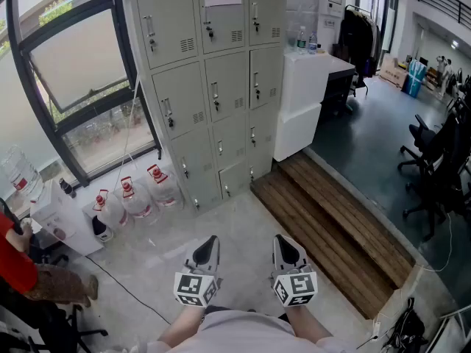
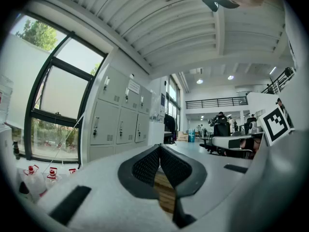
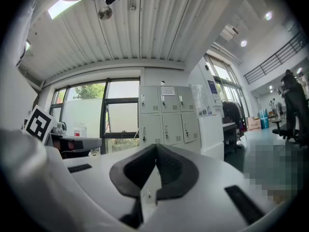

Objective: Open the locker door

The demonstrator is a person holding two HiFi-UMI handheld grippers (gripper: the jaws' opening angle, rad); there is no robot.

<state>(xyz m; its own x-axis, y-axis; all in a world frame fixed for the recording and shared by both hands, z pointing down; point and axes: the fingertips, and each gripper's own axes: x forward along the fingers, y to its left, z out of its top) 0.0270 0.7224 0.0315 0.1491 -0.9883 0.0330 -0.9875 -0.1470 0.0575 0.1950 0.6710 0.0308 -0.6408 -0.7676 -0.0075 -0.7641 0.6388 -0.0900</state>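
Lockers (image 1: 213, 87) at upper centre, all shut. Left gripper (image 1: 211, 241) and right gripper (image 1: 282, 241) at bottom centre, jaws pressed together, empty.

Open lane: pale polished floor (image 1: 221, 234), running from the near edge up to the tall grey metal locker bank (image 1: 213, 87).
Left flank: clear plastic water jugs with red caps (image 1: 136, 197) against the lockers' foot; thin black cable (image 1: 121, 285) lying across the floor.
Right flank: brown wooden plank step (image 1: 331, 230); white boxy counter (image 1: 305, 101) just beside the lockers.
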